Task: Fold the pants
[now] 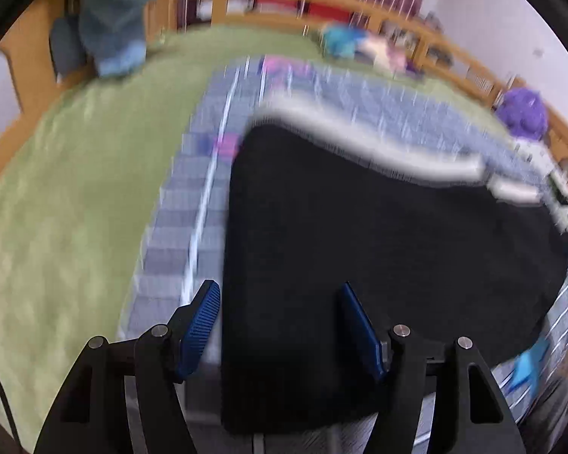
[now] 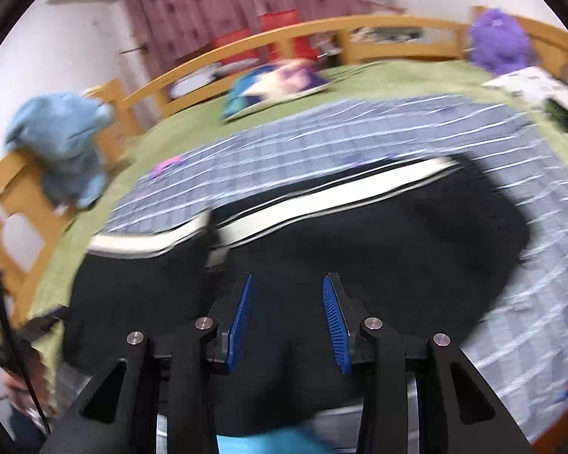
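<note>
Black pants [image 1: 378,246] with a white side stripe [image 1: 359,140] lie spread on a blue checked blanket [image 1: 193,204] over the bed. My left gripper [image 1: 280,295] hovers over the pants' near left edge, open, with only cloth below and nothing pinched between its blue pads. In the right wrist view the same black pants [image 2: 359,227] fill the middle, their white stripe [image 2: 322,196] running across. My right gripper [image 2: 287,295] stands open above the dark cloth, its jaws narrower than the left's, holding nothing. Both views are motion-blurred.
A green bedspread [image 1: 64,189] lies under the blanket, ringed by a wooden bed rail [image 2: 303,30]. A light blue plush toy [image 2: 64,140] sits on the rail. A purple plush [image 2: 500,38], a colourful pillow [image 2: 280,79] and a white box [image 2: 537,90] lie at the far side.
</note>
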Action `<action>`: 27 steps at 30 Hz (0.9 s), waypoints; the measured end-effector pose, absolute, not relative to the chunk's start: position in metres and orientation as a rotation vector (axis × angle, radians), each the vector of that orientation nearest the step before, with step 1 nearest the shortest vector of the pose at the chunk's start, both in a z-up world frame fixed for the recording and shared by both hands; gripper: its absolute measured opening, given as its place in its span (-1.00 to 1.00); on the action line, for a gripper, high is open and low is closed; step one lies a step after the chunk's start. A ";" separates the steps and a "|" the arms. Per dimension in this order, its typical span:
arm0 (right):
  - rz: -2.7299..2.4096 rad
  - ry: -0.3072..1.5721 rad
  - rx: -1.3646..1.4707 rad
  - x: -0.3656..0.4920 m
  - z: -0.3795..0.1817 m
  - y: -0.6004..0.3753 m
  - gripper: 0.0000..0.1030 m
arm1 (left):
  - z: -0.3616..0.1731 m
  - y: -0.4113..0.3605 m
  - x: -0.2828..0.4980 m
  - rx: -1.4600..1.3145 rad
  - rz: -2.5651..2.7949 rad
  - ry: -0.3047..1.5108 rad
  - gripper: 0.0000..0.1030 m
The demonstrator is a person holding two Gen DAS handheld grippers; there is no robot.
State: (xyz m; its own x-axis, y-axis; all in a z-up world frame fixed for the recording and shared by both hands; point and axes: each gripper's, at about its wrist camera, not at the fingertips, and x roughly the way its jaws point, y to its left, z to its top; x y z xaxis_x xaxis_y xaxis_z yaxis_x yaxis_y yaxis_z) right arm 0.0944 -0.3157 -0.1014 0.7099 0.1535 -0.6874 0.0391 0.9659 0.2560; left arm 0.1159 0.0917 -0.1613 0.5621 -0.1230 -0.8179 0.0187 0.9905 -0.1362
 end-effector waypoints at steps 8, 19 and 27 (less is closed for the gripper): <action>0.138 0.948 0.203 0.112 -0.183 -0.238 -0.20 | -0.165 0.143 0.076 -0.396 -0.203 0.901 0.25; 0.116 0.910 0.329 0.084 -0.157 -0.248 -0.20 | -0.182 0.167 0.052 -0.587 -0.314 0.842 0.25; 0.145 0.905 0.411 0.079 -0.153 -0.261 -0.20 | -0.184 0.144 0.080 -0.610 -0.313 0.879 0.22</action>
